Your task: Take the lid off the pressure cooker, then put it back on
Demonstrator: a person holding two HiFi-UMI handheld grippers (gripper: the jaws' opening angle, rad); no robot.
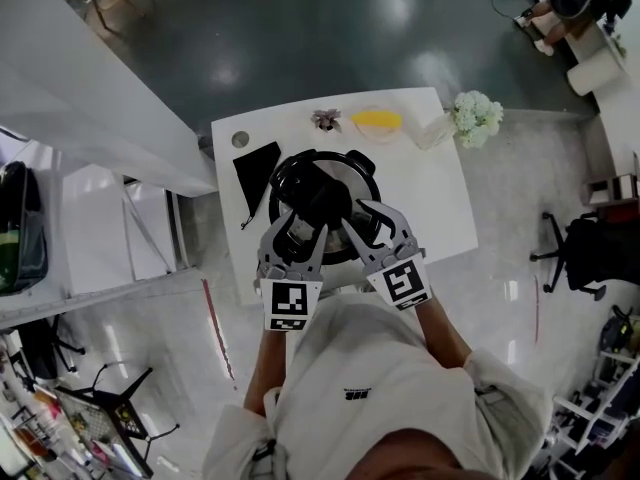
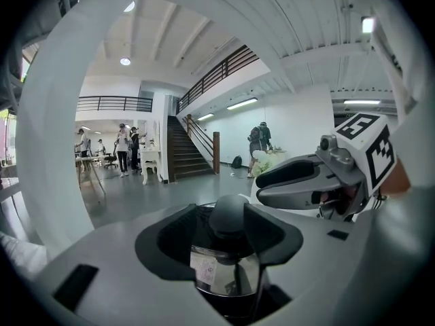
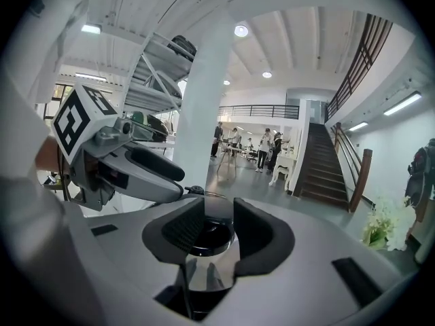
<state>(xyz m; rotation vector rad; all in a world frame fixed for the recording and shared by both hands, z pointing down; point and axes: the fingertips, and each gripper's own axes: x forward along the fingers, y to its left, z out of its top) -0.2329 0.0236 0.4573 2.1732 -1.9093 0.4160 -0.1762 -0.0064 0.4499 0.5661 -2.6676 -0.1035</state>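
Centrally on the white table sat the steel pressure cooker under its black lid. Left gripper clamped narrow on the lid's round black knob; right gripper pinched a black-capped steel fitting of the lid. Lid likely heavy, rigid, slick; knob looked the surest hold.

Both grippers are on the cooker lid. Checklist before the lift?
1. Left hand-held gripper shut on the lid's black knob: ok.
2. Right hand-held gripper closed on a shiny part of the lid: ok, pads look pressed against it.
3. Lid unlocked from the pressure cooker: cannot tell.
4. Cooker upright on the table: ok.
5. Bare table to the cooker's right for setting the lid down: ok.
6. Black cloth lies left of the cooker, apart from both grippers: ok.
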